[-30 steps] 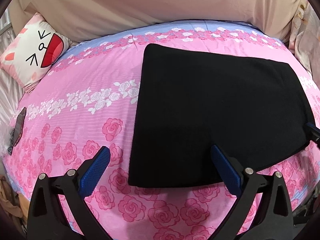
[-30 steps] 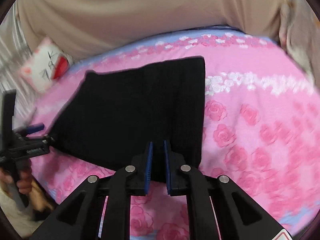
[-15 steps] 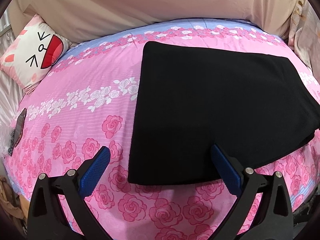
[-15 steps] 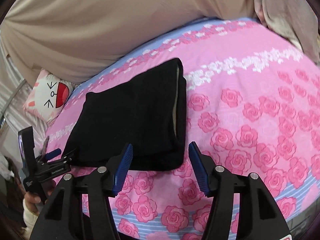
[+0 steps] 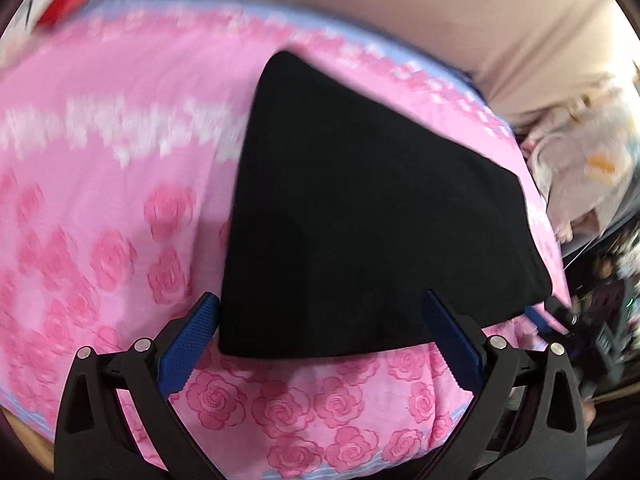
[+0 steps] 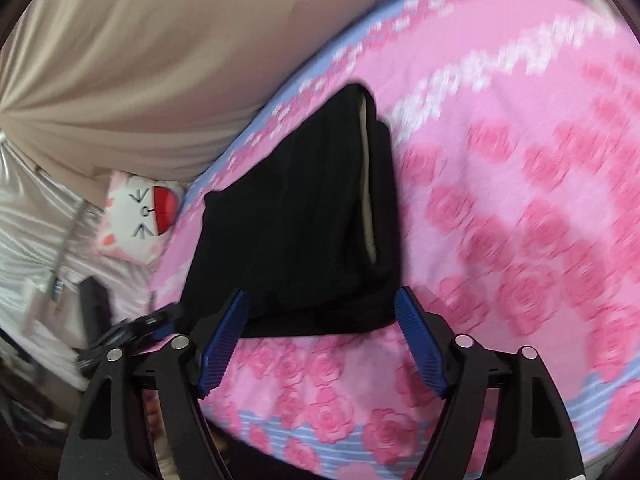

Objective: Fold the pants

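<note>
The black pants (image 5: 372, 216) lie folded into a flat block on the pink rose-print bed cover (image 5: 100, 208). My left gripper (image 5: 318, 320) hovers open over the near edge of the fabric, blue pads wide apart, gripping nothing. In the right wrist view the same pants (image 6: 304, 232) show a pale lining strip along their right fold. My right gripper (image 6: 322, 314) stands over their near edge with its jaws still opening, and the pads do not press on the cloth. The left gripper's tip (image 6: 160, 320) shows at the pants' left corner.
A beige headboard (image 6: 160, 60) rises behind the bed. A white cartoon-face pillow (image 6: 138, 216) sits at the far left corner. Pale bedding (image 5: 592, 176) is heaped off the right side. The blue-striped bed edge (image 6: 320, 432) runs just below my grippers.
My right gripper has gone from shut on the pants' near edge to wide apart, letting the cloth go. Both grippers have rolled and shifted, so the views are tilted and blurred.
</note>
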A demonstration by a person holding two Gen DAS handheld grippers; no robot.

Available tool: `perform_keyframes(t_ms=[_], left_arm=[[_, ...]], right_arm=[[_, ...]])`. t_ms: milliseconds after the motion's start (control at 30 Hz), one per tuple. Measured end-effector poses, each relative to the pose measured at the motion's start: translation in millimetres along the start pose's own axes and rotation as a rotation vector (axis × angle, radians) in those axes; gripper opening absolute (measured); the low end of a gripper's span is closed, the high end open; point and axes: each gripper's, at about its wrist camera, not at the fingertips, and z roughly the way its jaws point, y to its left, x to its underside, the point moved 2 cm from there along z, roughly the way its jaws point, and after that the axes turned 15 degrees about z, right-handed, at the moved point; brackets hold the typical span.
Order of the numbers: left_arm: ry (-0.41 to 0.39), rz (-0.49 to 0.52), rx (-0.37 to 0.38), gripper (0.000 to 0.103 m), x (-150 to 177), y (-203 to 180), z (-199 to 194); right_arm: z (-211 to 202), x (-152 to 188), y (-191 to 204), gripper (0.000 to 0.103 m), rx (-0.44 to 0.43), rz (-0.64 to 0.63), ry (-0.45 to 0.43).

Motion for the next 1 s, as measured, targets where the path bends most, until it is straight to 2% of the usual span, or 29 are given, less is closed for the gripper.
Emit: perform_keyframes(t_ms=[33, 67, 133, 267, 367, 400, 500, 633, 667, 767, 867, 933, 1000], left_arm=[[0.019, -0.044, 0.067, 0.098, 3, 7, 5], [-0.024, -0.057, 0.092, 0.098, 4, 11, -1], [0.001, -0.088, 0.177, 0.098, 6, 14, 1], [0.015, -0.099, 0.191, 0.098, -9, 15, 13], [0.024, -0.117, 0.197, 0.098, -26, 18, 23], [0.03, -0.127, 0.194, 0.098, -31, 19, 25], [0.05, -0.138, 0.179, 0.098, -39, 17, 29], [0.043, -0.049, 0.19, 0.098, -34, 13, 26], [0.04, -0.038, 0.197, 0.098, -31, 13, 24], [0.042, -0.059, 0.236, 0.098, -23, 19, 18], [0.046, -0.052, 0.259, 0.098, -20, 22, 16], [0.047, -0.047, 0.25, 0.098, -20, 21, 16], [0.055, -0.043, 0.228, 0.098, -24, 16, 19]], right_arm=[[3, 1, -2, 0.08, -0.003, 0.007, 0.014], [5, 2, -3, 0.081, -0.014, 0.01, 0.033], [5, 3, -1, 0.087, -0.037, -0.003, 0.035], [20, -9, 6, 0.089, -0.083, 0.022, 0.082], [36, -22, 16, 0.098, -0.125, 0.027, 0.122], [41, -24, 20, 0.098, -0.133, 0.032, 0.134], [51, -27, 26, 0.098, -0.111, 0.038, 0.131], [47, -26, 21, 0.094, -0.132, 0.062, 0.116], [44, -26, 19, 0.09, -0.124, 0.077, 0.119], [25, -27, 5, 0.091, -0.095, 0.151, 0.114], [3, -29, -10, 0.091, 0.044, 0.137, 0.041], [-1, -29, -15, 0.092, 0.019, 0.144, 0.047], [5, -31, -11, 0.096, 0.031, 0.134, 0.064]])
